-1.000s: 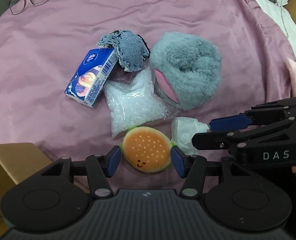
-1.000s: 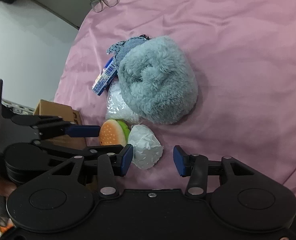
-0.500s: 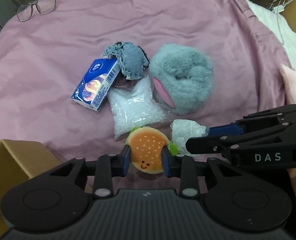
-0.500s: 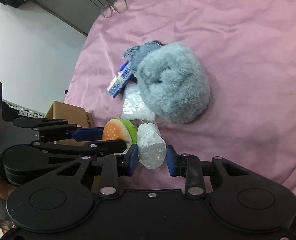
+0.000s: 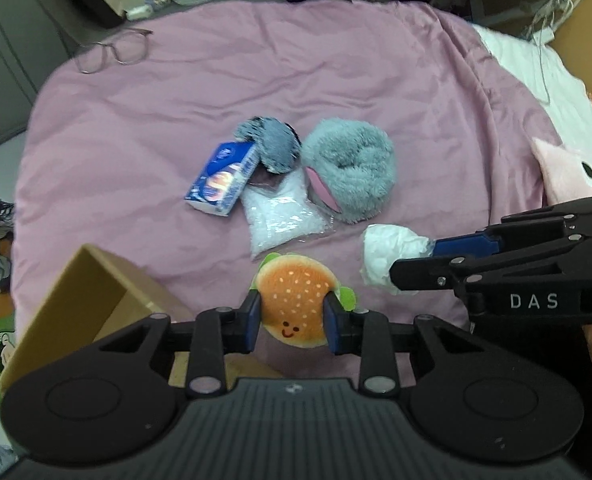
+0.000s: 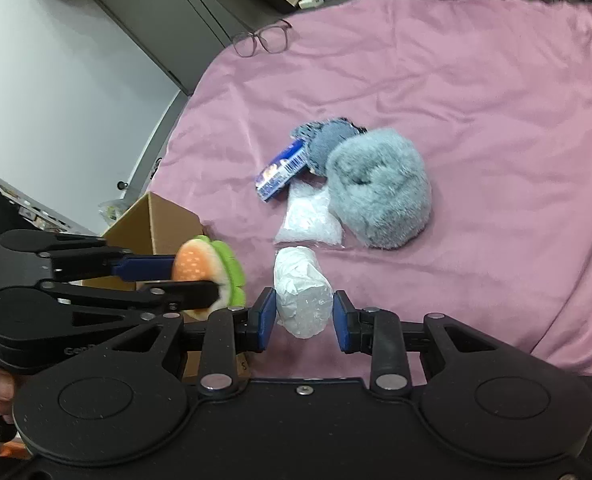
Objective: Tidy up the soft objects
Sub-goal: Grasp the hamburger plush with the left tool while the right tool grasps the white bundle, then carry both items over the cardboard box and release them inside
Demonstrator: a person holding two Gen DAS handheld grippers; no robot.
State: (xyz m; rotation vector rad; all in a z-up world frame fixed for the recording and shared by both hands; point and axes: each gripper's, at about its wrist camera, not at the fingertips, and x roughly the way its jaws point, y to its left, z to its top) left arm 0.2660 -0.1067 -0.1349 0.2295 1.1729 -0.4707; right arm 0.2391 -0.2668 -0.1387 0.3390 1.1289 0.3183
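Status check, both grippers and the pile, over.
Left gripper shut on burger toy. Right gripper shut on white wad. Box open nearby, nothing blocking.

"DAS" in white letters on the right hand-held gripper [image 5: 410, 258], tissue pack [image 5: 222, 178] print unreadable

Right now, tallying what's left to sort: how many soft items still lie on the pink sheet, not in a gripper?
4, clustered mid-sheet: tissue pack, denim piece, bead bag, fluffy blue plush. More may hide underneath.
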